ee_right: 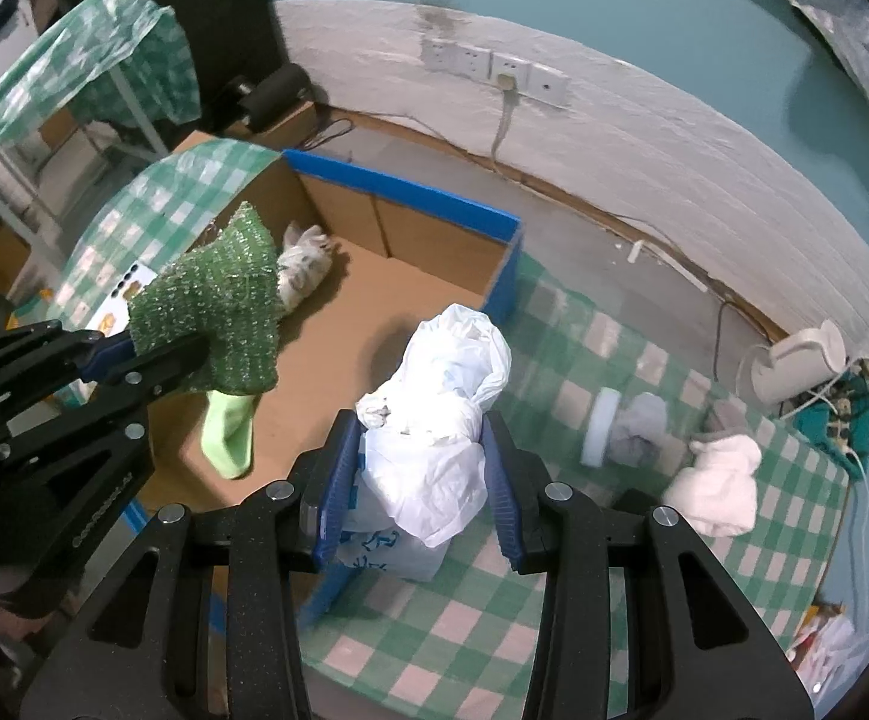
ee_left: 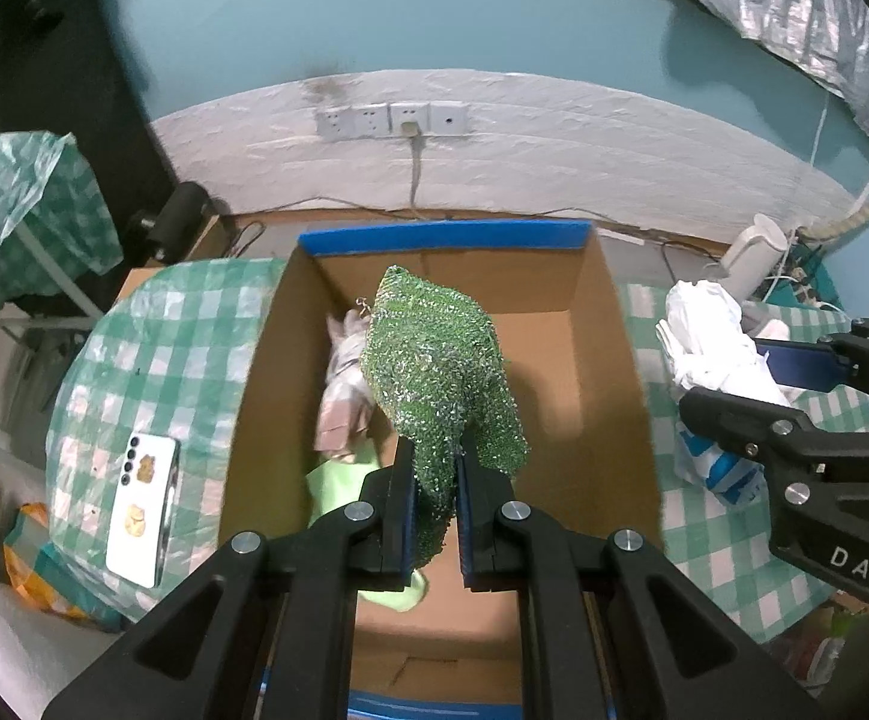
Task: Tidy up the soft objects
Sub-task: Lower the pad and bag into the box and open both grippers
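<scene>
The job looks roughly half done: the box (ee_left: 614,324) on the worktop (ee_right: 554,540) already holds a pale bundle (ee_left: 344,372) against its far left wall and a light green cloth (ee_right: 229,429) near its front left corner, while two more soft things are in hand and others wait outside. The left tongs (ee_left: 434,516) are clamped nearly shut on the lower end of a green scourer (ee_left: 440,372), which hangs in the air over the left part of the box, above the pale bundle and the green cloth and not yet let go. The right tongs (ee_right: 413,480) stand partly apart with both pads pressed against a white bag (ee_right: 434,420), gripping it; the bag sits just outside the box's right wall, above the checked worktop, and whether its bottom touches the cloth I cannot tell. Left to gather, by my reading, are the white cloth (ee_right: 716,480) towards the right edge of the worktop, a grey rag (ee_right: 638,429) beside a white roll (ee_right: 599,426), and a further grey piece behind them. A phone (ee_left: 140,510) lies on the worktop left of the box and seems no part of the sorting.
</scene>
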{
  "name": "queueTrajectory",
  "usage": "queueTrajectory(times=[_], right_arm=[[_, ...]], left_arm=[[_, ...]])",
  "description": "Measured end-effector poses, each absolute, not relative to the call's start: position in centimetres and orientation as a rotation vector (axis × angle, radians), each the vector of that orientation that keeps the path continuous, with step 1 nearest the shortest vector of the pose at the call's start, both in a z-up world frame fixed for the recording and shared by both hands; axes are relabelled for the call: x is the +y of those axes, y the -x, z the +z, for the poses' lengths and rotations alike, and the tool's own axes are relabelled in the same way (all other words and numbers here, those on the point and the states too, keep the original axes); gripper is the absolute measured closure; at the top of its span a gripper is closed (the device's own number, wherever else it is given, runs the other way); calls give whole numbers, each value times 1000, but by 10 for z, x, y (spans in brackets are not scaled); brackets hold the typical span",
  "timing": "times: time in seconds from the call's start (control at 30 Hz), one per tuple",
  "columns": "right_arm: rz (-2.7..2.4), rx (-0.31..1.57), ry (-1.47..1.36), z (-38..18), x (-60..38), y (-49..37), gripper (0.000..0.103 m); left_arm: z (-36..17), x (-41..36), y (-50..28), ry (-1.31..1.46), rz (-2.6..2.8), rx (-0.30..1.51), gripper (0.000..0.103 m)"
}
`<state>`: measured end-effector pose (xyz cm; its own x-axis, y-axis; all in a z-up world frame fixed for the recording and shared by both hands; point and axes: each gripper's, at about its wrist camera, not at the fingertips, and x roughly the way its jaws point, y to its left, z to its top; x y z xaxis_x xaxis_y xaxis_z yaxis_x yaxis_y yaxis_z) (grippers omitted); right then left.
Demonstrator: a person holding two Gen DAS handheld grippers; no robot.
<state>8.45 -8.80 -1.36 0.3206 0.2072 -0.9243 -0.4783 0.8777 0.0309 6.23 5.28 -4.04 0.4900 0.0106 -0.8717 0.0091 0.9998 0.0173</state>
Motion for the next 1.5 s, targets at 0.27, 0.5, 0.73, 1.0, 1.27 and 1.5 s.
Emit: queueTrajectory(times=[0.27,0.5,0.73,1.0,1.27,1.5], right_arm=[[502,1176,295,-23,-62,-86,63],[503,1176,326,-29,-49,-86,55],[474,1177,330,-32,-53,-89,44],[446,1166,287,-26,-67,-94,38],[418,1159,252,-22,-88,-95,35],[387,1160,214,-20,-111,-97,35]], left_arm=[[-55,75,-63,-4,36,1093,92],[-61,81,-64,-10,62,1117,73],[-58,86,-65,-4,87,1104,59],[-56,84,-66,0,85,1100,55],[-54,70,-67,-6,66,1098,50],[-49,56,-67,-10,50,1083,42]])
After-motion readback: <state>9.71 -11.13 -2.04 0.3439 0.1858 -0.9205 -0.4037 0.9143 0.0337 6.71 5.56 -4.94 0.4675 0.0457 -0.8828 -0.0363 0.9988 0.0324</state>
